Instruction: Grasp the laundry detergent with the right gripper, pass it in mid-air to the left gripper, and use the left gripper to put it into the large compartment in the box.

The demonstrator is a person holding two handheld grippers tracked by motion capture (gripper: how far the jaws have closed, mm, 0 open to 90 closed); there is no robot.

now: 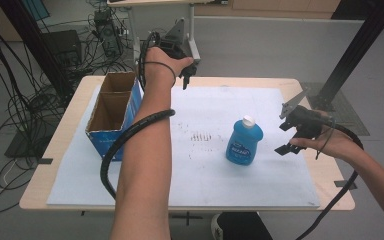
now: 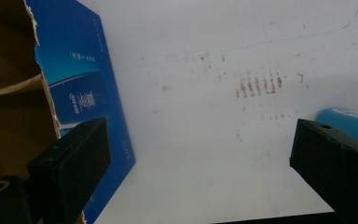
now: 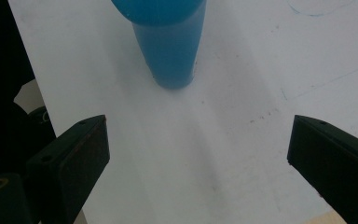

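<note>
A blue bottle (image 1: 244, 141) stands upright mid-table on a white sheet (image 1: 200, 170), just left of the right gripper (image 1: 291, 141), jaws wide and empty, while the left gripper (image 1: 187, 75), also wide and empty, hovers beside a cardboard box (image 1: 111, 115).

1. The detergent bottle (image 1: 244, 142) is bright blue with a white cap and a darker blue label.
2. The cardboard box (image 1: 114, 116) is blue outside with pale lettering, plain brown inside.
3. The table sheet (image 1: 220, 175) is white, marked by a patch of small reddish-brown dashes.
4. Both grippers' jaws are matte black.
</note>
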